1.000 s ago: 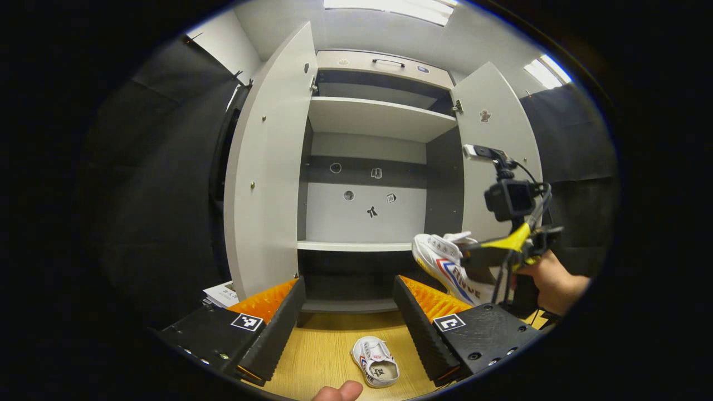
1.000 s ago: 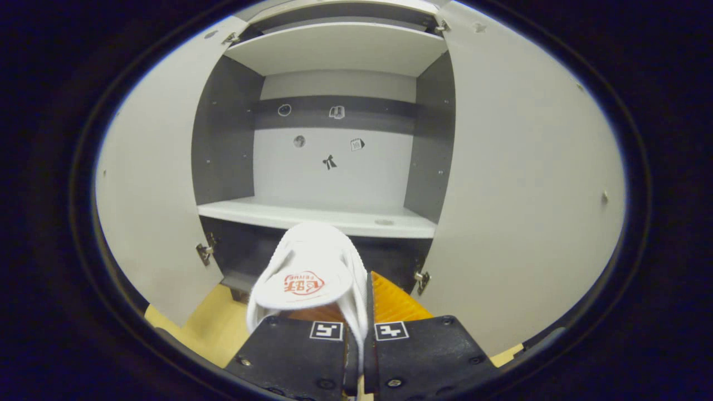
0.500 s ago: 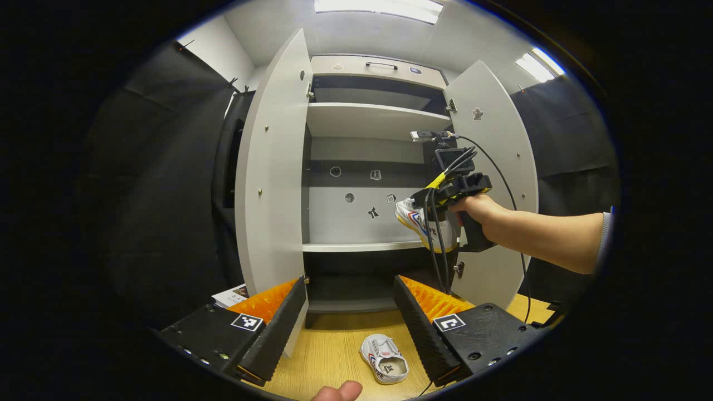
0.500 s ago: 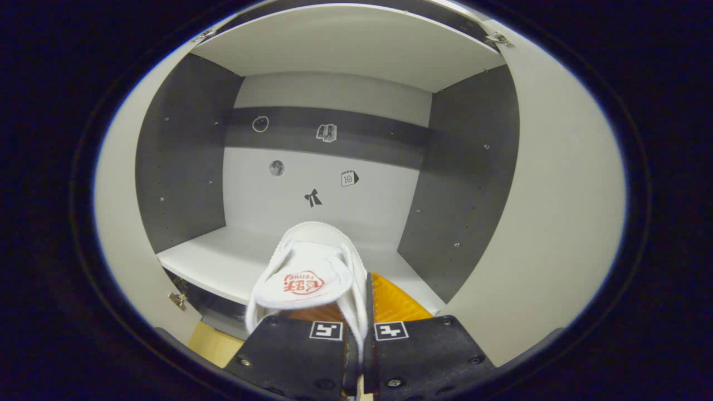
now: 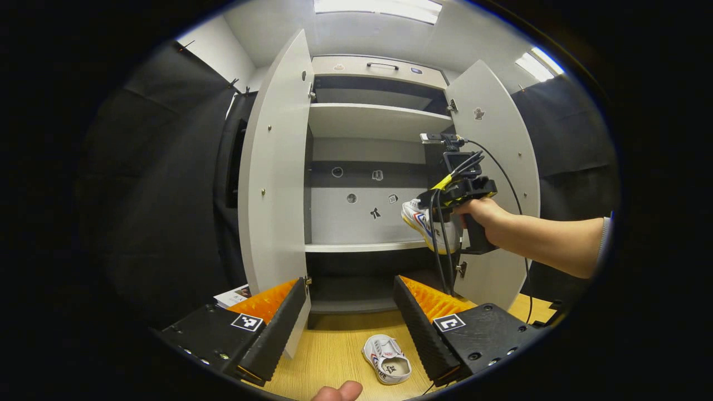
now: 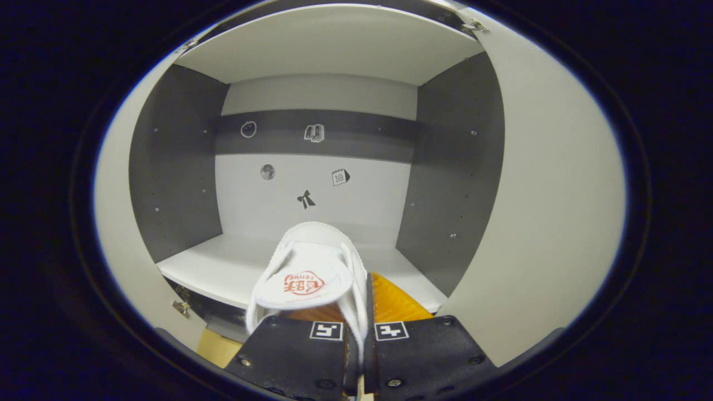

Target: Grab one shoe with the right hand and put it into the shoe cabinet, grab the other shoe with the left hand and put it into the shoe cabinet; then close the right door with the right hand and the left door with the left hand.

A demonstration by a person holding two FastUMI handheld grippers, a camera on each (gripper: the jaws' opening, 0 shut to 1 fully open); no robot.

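Pinching the white sneaker [image 6: 308, 273] by its collar, the right gripper [image 6: 356, 356] carries it toe-forward just above the middle shelf [image 6: 223, 267] of the shoe cabinet [image 5: 278, 167], probably so the sole can land flat once let go. Its holder's forearm [image 5: 551, 242] reaches in level past the right door [image 5: 496, 145]. The other sneaker [image 5: 388, 359] lies on the wooden floor [image 5: 328, 356] below and ahead of the left gripper [image 5: 351, 320], whose fingers are spread apart and empty.
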